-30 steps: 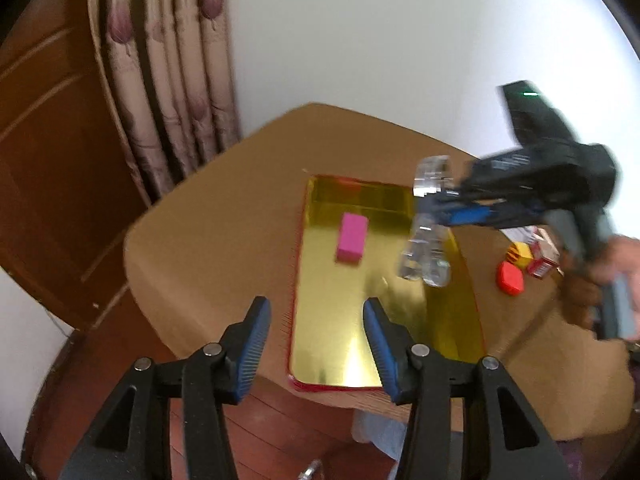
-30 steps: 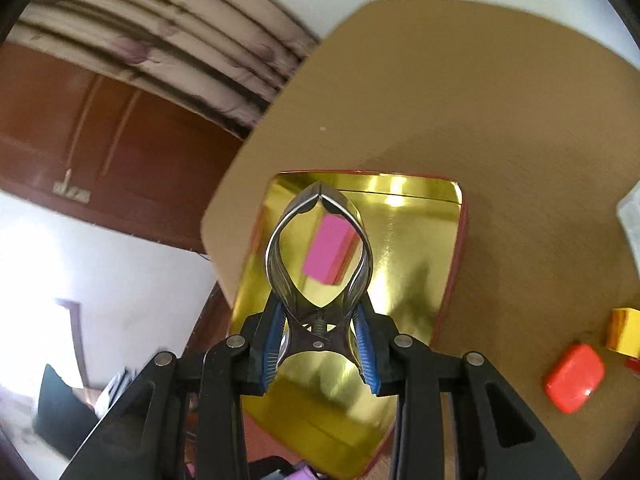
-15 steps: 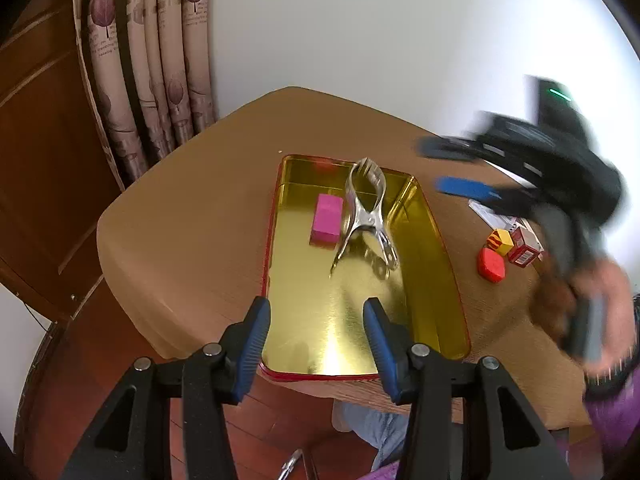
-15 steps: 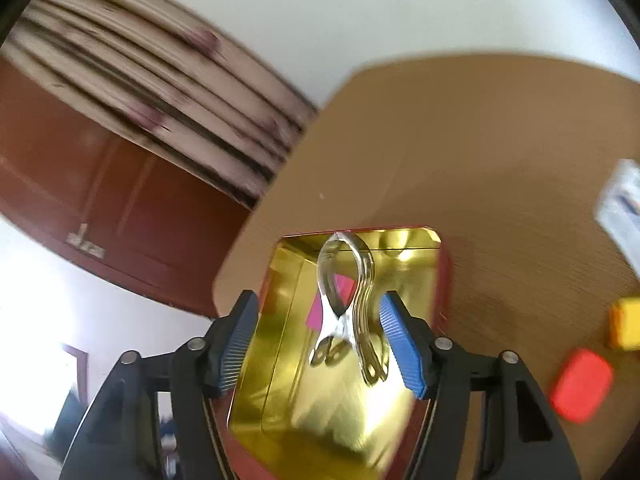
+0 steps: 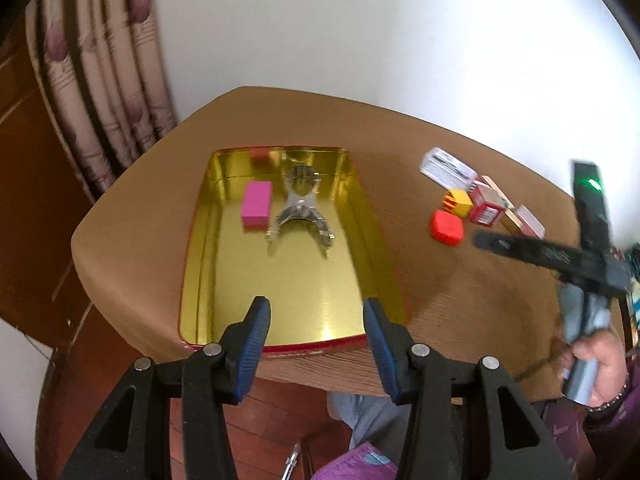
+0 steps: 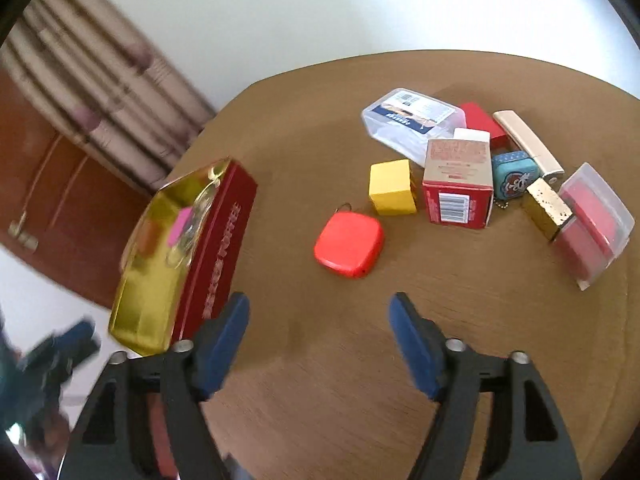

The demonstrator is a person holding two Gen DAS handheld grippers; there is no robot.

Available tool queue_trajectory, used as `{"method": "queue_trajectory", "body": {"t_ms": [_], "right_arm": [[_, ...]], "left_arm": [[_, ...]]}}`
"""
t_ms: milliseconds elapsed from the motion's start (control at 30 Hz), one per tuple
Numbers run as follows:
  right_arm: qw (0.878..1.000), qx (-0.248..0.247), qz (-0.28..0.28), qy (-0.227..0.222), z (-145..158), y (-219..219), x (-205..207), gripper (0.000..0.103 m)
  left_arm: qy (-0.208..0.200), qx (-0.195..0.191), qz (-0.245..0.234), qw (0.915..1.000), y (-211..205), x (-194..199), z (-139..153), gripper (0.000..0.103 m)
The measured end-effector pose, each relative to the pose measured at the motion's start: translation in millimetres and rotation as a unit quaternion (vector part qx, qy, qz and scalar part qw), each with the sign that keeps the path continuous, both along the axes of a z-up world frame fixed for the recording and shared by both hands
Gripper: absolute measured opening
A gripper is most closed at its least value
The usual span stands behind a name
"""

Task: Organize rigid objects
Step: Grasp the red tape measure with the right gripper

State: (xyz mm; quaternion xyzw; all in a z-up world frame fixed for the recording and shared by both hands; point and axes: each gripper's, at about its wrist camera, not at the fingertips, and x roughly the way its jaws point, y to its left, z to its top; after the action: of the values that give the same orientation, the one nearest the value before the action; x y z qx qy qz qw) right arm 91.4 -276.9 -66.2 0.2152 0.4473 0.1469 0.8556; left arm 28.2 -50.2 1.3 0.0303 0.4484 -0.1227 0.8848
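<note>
Jaws of the right gripper (image 6: pixel 318 336) have just been opening and are seen wide apart, with nothing between them, over bare table (image 6: pixel 340 380). The metal clip (image 5: pixel 301 212) is seen lying in the gold tin (image 5: pixel 280 280), just beside the pink block (image 5: pixel 257 203). The left gripper (image 5: pixel 316 338) is held over the tin's near edge, its jaws partly apart and empty. A red case (image 6: pixel 349 241) lies ahead of the right gripper, well apart from the tin. Behind it a yellow cube (image 6: pixel 392 187), a red carton (image 6: pixel 458 182), a clear box (image 6: pixel 412 122) and a teal tin (image 6: pixel 514 174) are clustered.
</note>
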Motion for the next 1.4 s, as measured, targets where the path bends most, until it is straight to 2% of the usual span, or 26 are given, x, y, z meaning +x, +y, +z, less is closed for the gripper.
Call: {"method": "queue_trajectory", "body": {"t_ms": [100, 233, 300, 367, 400, 467, 500, 633, 700, 767, 833, 867, 900, 967, 1033, 1100, 1167, 1300, 1333, 1367, 1400], "right_arm": [[1.0, -0.011, -0.029, 0.006, -1, 15, 17, 0.085], [0.996, -0.029, -0.068, 0.044, -9, 29, 41, 0.085], [0.995, -0.041, -0.08, 0.048, -13, 33, 47, 0.085], [0.993, -0.044, -0.077, 0.072, -22, 38, 55, 0.084], [0.993, -0.06, -0.078, 0.064, -20, 41, 52, 0.081], [0.992, -0.088, -0.066, 0.059, -20, 45, 50, 0.046], [0.993, -0.08, -0.06, 0.056, -20, 42, 48, 0.046], [0.998, -0.021, -0.028, 0.049, -21, 12, 24, 0.045], [0.999, 0.007, -0.025, 0.038, -17, -16, -6, 0.045], [0.999, -0.001, -0.038, 0.029, -12, -46, -33, 0.044], [0.997, -0.036, -0.067, 0.021, -8, -92, -66, 0.043], [0.996, -0.047, -0.078, 0.02, -6, -107, -73, 0.029], [0.993, -0.065, -0.095, 0.023, -6, -126, -83, 0.02], [0.986, -0.096, -0.134, 0.024, -9, -171, -99, 0.02], [0.981, -0.095, -0.164, 0.033, -20, -215, -112, 0.02], [0.981, -0.071, -0.176, 0.041, -33, -244, -118, 0.02], [0.981, -0.053, -0.183, 0.043, -40, -258, -120, 0.02], [0.981, 0.006, -0.194, 0.023, -41, -272, -131, 0.024], [0.981, 0.009, -0.192, 0.025, -39, -271, -132, 0.035], [0.981, 0.005, -0.194, 0.024, -36, -266, -132, 0.057], [0.981, -0.008, -0.194, 0.017, -32, -260, -131, 0.07]], "left_arm": [[-0.007, 0.004, -0.003, 1.0, -1, -2, 1, 0.049], [0.008, -0.015, 0.004, 0.9998, 9, 4, -4, 0.049], [0.014, -0.021, 0.007, 0.9997, 13, 7, -6, 0.049], [0.019, -0.026, 0.009, 0.9994, 16, 9, -8, 0.049], [0.021, -0.028, 0.008, 0.9994, 17, 10, -9, 0.049], [0.023, -0.029, 0.006, 0.9993, 17, 11, -11, 0.049], [0.025, -0.028, 0.007, 0.9993, 17, 11, -12, 0.049], [0.037, -0.034, 0.007, 0.9987, 15, 10, -15, 0.049], [0.031, -0.043, 0.0, 0.9986, 11, 5, -13, 0.049], [0.026, -0.043, -0.022, 0.9985, 0, 0, -10, 0.049], [0.028, -0.043, -0.048, 0.9975, -14, -6, -9, 0.049], [0.033, -0.047, -0.069, 0.996, -25, -10, -9, 0.049], [0.04, -0.053, -0.085, 0.9941, -34, -13, -9, 0.049], [0.059, -0.073, -0.118, 0.9886, -53, -16, -8, 0.049], [0.078, -0.092, -0.147, 0.9817, -84, -16, -5, 0.049], [0.088, -0.11, -0.166, 0.976, -115, -11, -1, 0.049], [0.09, -0.11, -0.172, 0.9748, -140, -6, 3, 0.049], [0.075, -0.086, -0.185, 0.9761, -187, 1, 9, 0.049], [0.074, -0.084, -0.186, 0.9763, -194, 3, 9, 0.049], [0.075, -0.082, -0.185, 0.9764, -203, 5, 8, 0.049], [0.08, -0.082, -0.184, 0.9761, -211, 10, 6, 0.049]]}}
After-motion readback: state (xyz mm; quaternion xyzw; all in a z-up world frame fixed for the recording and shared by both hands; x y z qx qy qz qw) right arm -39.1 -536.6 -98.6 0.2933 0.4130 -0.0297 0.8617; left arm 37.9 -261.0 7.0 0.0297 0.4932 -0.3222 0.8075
